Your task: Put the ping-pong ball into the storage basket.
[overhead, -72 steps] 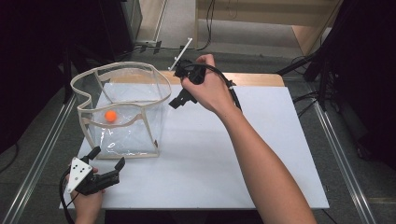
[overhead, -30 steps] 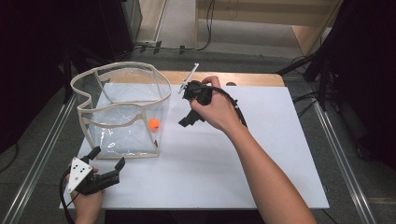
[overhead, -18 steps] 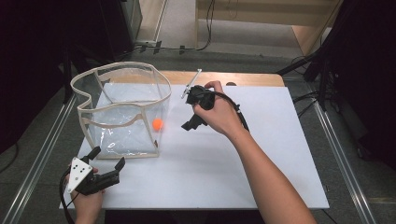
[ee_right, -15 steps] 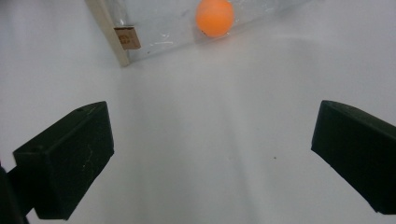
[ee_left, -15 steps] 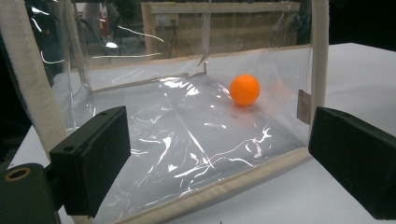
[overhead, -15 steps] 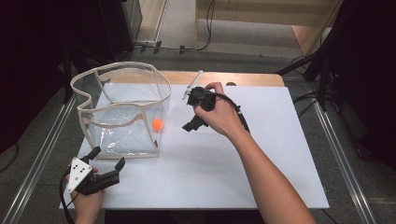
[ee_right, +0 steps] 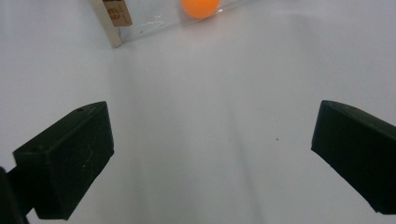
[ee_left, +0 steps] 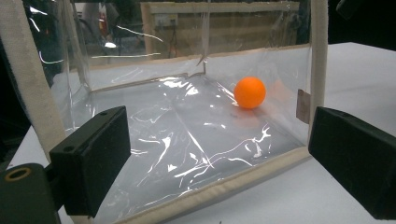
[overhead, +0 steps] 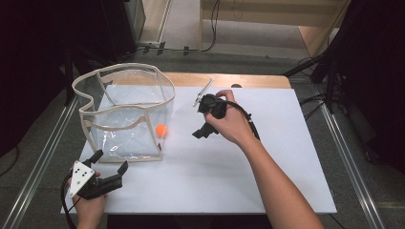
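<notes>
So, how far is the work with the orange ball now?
Done, it seems: the orange ball lies on the floor of the clear bag, near its right wall. In hand: nothing; the right tongs are open over the white table beside the bag, and the left tongs are open in front of it. Nothing more looks left to do.

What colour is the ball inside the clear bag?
Orange ball; clearest in the left gripper view.

My table (overhead: 267, 176): white top, wooden far edge; bearing one clear bag (overhead: 125, 113) with cream trim, near its left side
</notes>
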Tool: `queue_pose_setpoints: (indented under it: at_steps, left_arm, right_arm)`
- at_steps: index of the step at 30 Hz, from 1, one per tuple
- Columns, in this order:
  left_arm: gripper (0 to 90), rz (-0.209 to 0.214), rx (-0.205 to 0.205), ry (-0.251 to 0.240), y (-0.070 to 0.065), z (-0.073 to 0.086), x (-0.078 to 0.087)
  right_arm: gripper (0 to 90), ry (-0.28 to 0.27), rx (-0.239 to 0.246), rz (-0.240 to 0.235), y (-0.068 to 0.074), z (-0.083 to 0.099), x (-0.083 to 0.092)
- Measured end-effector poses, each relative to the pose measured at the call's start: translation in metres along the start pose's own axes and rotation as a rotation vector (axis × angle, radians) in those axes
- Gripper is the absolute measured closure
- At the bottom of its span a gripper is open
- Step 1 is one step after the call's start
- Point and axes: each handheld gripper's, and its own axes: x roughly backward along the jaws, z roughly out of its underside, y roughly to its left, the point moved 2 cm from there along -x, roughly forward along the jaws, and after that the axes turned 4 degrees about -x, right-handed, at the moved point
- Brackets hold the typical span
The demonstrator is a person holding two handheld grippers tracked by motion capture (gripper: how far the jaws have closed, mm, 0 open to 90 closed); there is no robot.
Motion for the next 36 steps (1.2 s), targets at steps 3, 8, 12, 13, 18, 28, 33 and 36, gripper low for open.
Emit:
queue_pose_setpoints:
  at_steps: [3, 8, 12, 13, 18, 28, 33, 36]
  left_arm:
    - [6.1, 0.0, 0.0, 0.002, 0.0, 0.0, 0.0]
    - [6.1, -0.001, 0.002, 0.002, 0.0, 0.0, 0.0]
    - [6.1, 0.001, 0.003, 0.001, 0.001, 0.0, 0.0]
    - [6.1, 0.001, 0.003, 0.001, 0.001, 0.0, 0.0]
    - [6.1, 0.002, 0.004, 0.0, 0.001, 0.0, 0.0]
    - [6.1, 0.0, 0.0, 0.002, 0.0, 0.0, 0.0]
    - [6.1, -0.001, -0.002, 0.004, 0.0, 0.0, 0.0]
    - [6.2, -0.002, -0.005, 0.006, 0.0, 0.0, 0.0]
  right_arm:
    - [0.0, 0.0, -0.006, 0.004, -0.001, 0.005, 0.0]
    - [0.0, -0.016, -0.015, 0.005, -0.001, 0.012, 0.001]
    - [0.0, -0.024, -0.02, -0.002, 0.0, 0.018, 0.0]
    - [0.0, -0.02, -0.024, 0.001, 0.0, 0.02, 0.0]
    - [0.0, -0.032, -0.035, -0.002, -0.001, 0.029, -0.002]
    - [0.0, -0.047, -0.059, 0.001, -0.001, 0.051, -0.003]
    - [0.0, -0.061, -0.067, 0.006, -0.002, 0.062, -0.002]
    - [0.0, -0.064, -0.076, 0.01, -0.002, 0.068, 0.0]
